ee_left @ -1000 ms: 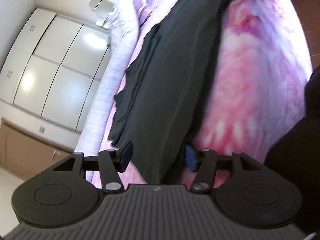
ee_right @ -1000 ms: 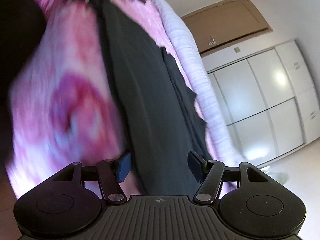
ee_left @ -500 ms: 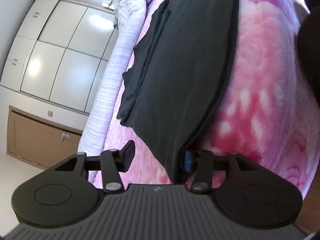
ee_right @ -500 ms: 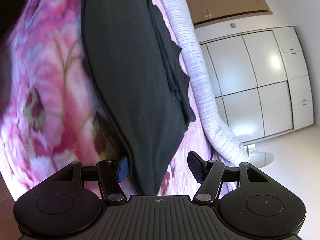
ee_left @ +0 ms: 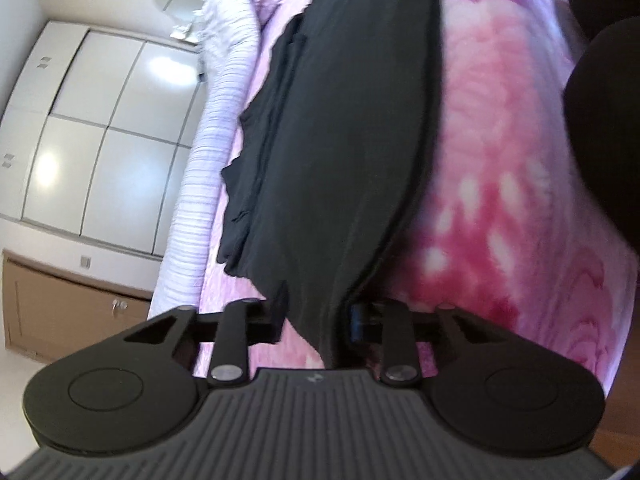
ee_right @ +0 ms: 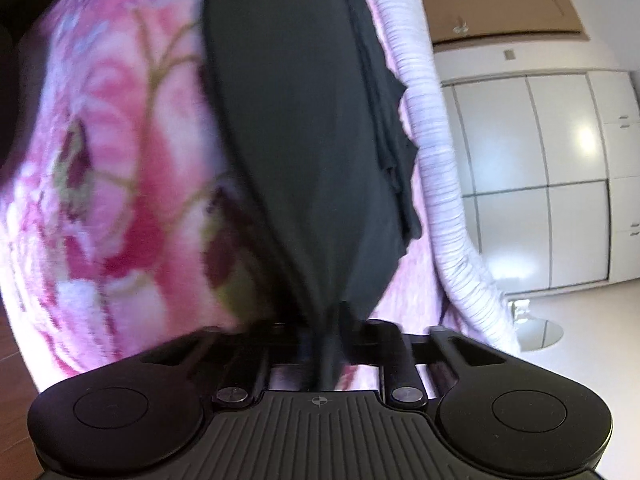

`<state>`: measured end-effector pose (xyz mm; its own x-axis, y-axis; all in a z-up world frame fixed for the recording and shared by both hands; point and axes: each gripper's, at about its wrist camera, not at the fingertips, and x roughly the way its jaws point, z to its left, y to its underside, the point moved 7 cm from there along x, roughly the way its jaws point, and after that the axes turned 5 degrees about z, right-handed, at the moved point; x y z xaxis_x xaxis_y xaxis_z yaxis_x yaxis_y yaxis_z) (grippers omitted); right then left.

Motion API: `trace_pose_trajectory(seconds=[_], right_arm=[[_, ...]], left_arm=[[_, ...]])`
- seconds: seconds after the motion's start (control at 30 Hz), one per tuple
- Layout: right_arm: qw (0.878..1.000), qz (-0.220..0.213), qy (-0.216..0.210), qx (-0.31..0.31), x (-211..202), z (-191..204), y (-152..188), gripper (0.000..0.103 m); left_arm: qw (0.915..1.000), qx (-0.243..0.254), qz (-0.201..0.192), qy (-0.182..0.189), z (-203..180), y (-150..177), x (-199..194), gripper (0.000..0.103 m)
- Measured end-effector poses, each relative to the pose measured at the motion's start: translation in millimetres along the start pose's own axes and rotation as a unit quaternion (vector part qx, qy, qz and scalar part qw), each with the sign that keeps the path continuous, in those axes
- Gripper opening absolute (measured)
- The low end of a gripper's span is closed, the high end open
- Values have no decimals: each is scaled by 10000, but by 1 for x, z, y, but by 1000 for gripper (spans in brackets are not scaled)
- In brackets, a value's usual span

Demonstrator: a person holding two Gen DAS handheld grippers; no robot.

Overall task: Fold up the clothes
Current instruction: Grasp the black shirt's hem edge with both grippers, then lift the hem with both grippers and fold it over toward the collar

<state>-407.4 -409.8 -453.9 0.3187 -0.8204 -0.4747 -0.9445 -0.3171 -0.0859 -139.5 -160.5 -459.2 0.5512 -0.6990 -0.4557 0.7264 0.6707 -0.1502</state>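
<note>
A black garment (ee_left: 340, 152) lies stretched out on a pink flowered blanket (ee_left: 500, 200); it also shows in the right wrist view (ee_right: 296, 128). My left gripper (ee_left: 316, 320) has its jaws partly closed around the garment's near end, and the fabric fills the gap between them. My right gripper (ee_right: 328, 332) is shut on the other end of the garment, which bunches into a narrow fold between its jaws. A folded-over part of the garment (ee_left: 256, 160) lies along its far edge.
A lilac striped bed edge (ee_left: 208, 152) runs along the blanket (ee_right: 120, 160), also seen in the right wrist view (ee_right: 440, 184). White wardrobe doors (ee_left: 100, 132) and a brown door (ee_right: 500, 4) stand beyond. A dark shape (ee_left: 608, 100) is at the right.
Both grippers moved in onto the garment's ends. The right gripper's jaws went from wide open to shut on the fabric. The left gripper's jaws narrowed around the fabric.
</note>
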Motion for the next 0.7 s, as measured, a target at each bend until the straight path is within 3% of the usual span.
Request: trace_pose_trajectory(seconds=[0.13, 0.4, 0.7], right_arm=[[9996, 123, -61, 242, -3, -13, 0, 2], [9999, -78, 79, 70, -57, -57, -2, 2], [9992, -162, -298, 198, -176, -20, 30, 2]], left_arm=[[9999, -18, -31, 108, 14, 5, -1, 4], [9988, -294, -216, 313, 46, 12, -53, 3], [9928, -356, -364, 1086, 39, 39, -154, 3]])
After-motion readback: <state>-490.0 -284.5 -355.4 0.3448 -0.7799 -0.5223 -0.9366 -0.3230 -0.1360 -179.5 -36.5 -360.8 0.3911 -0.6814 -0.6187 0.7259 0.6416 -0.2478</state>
